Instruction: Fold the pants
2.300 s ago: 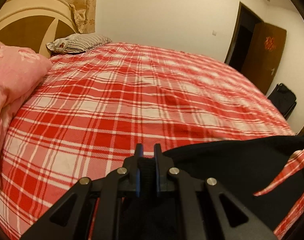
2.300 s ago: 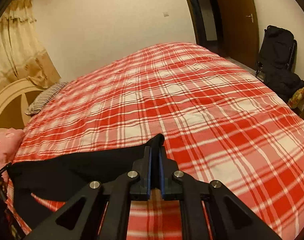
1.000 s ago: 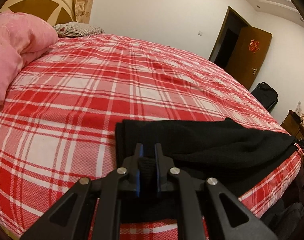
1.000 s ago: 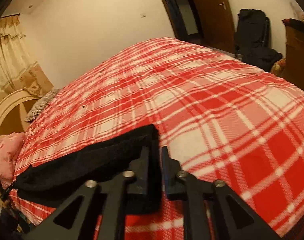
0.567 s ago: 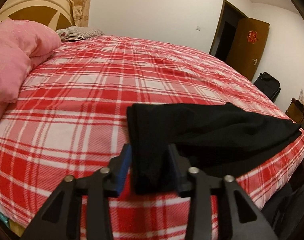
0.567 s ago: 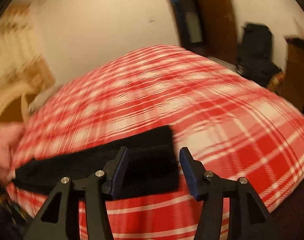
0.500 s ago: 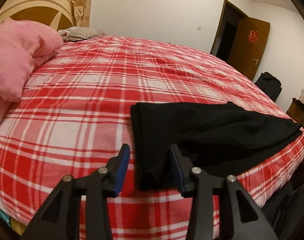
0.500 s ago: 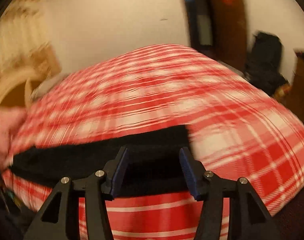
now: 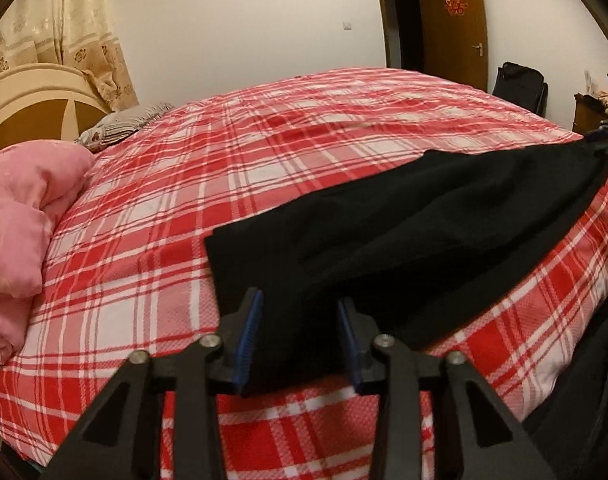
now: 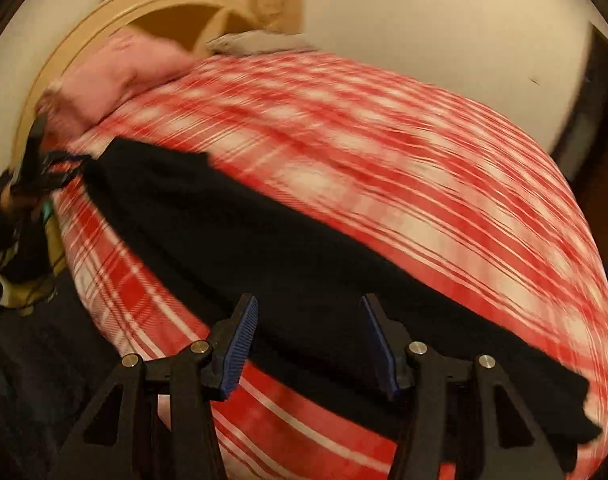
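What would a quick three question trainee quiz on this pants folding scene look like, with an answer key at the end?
1. True or false: the left gripper is clamped shut on the black pants.
2. What do the pants lie on: A) a wooden floor, B) the red plaid bedspread, C) a chair?
3. What soft pink item sits near the headboard?

Key
1. False. Both the left gripper and the right gripper have their jaws spread apart, with the pants lying flat between the fingers.
2. B.
3. The pink quilt, bunched at the bed's edge.
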Available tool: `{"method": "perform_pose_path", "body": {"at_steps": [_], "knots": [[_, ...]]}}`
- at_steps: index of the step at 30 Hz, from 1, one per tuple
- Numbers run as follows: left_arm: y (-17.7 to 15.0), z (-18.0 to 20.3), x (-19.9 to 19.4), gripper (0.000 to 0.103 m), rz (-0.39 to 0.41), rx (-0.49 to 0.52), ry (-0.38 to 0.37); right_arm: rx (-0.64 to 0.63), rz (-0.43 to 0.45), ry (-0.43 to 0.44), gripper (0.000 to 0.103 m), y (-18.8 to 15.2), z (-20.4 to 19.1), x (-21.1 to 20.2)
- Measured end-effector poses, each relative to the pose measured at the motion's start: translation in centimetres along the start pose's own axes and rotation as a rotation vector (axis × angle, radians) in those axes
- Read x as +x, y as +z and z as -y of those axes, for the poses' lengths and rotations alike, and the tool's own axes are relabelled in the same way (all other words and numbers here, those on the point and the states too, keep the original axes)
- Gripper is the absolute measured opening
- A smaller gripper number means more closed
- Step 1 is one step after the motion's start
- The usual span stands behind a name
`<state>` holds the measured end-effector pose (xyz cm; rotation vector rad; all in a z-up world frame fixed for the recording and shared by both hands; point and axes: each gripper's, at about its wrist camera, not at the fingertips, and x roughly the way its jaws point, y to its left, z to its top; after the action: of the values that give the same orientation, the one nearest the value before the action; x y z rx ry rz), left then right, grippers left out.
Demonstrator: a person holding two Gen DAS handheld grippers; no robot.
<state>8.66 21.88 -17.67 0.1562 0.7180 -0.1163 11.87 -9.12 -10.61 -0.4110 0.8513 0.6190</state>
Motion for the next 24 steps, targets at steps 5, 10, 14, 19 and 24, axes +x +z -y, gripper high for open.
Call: {"method": "perform_pose_path", "body": {"at_steps": [5, 10, 14, 19, 24], "knots": [[0.4, 0.4, -0.4, 0.017, 0.0, 0.042, 0.0, -0.134, -0.072, 0.027, 0.055, 0.4, -4.1, 4.2], [1.0, 0.6, -0.6, 0.015, 0.004, 0.09, 0.01, -0.197, -0.116, 0.012, 0.055, 0.2, -5.7, 7.2], [1.8, 0.6, -0.1, 0.014, 0.007, 0.131, 0.024, -0.185, -0.117, 0.013, 0.017, 0.7, -5.5, 7.9], [2.5, 0.4, -0.7, 0.013, 0.037, 0.184, 0.028, -0.196, -0.085, 0.055, 0.004, 1.4, -5.9, 5.8], [0.6, 0.2, -0.2, 0.013, 0.009, 0.206, 0.008, -0.231, -0.118, 0.044, 0.004, -0.2, -6.5, 6.3]]}}
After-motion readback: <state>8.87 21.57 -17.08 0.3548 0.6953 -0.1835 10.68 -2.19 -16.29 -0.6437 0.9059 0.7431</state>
